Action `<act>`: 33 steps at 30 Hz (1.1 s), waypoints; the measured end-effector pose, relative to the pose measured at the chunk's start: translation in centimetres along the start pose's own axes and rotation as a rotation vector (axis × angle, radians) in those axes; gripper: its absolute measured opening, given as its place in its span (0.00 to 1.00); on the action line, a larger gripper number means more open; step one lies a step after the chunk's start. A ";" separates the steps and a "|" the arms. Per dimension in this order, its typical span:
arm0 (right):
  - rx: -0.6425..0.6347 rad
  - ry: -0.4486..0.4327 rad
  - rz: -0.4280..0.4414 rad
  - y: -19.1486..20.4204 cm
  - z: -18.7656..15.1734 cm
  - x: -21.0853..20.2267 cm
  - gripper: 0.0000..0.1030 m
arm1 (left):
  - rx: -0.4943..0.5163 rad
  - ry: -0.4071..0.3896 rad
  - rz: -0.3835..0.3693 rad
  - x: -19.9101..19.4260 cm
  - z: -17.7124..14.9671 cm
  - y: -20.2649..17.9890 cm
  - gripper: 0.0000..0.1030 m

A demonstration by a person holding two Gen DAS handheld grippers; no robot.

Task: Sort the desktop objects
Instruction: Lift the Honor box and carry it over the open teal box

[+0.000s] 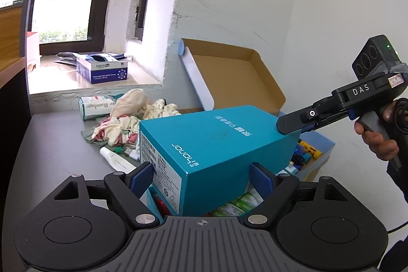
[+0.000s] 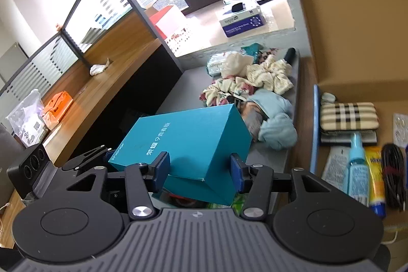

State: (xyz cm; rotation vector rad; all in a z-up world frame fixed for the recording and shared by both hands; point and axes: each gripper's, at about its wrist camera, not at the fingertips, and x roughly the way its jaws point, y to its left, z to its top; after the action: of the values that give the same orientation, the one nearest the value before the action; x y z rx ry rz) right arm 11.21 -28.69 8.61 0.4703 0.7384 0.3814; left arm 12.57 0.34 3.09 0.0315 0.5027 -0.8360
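Gripping teal "honor" box (image 1: 216,144) | left claw (image 1: 201,180) clamped | right claw (image 2: 200,170) clamped | "DAS" on right.

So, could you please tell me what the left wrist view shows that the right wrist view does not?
Only the left wrist view shows the white tube on the grey desk and the hand holding the right gripper.

Only the right wrist view shows the plaid case, the light blue bottle and the black cable bundle in the cardboard box.

Both show the teal box, held at opposite ends by the left gripper and the right, and the pile of cloth.
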 end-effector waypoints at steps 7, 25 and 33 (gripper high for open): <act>0.024 0.002 0.001 -0.6 -2.2 -0.7 0.58 | 0.020 0.021 0.000 -0.3 -0.9 -1.2 0.82; 0.040 0.010 0.011 0.3 -7.6 -1.8 0.58 | 0.041 0.033 0.024 -3.9 -5.0 -4.3 0.82; 0.041 0.000 0.005 0.8 -9.5 -2.4 0.58 | 0.051 0.044 0.003 -4.3 -5.6 -5.0 0.82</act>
State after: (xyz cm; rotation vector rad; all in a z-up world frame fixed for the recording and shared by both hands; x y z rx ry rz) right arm 2.64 -26.66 4.24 0.5103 0.7458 0.3711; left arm 4.22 1.23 0.84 0.0973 0.5223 -0.8464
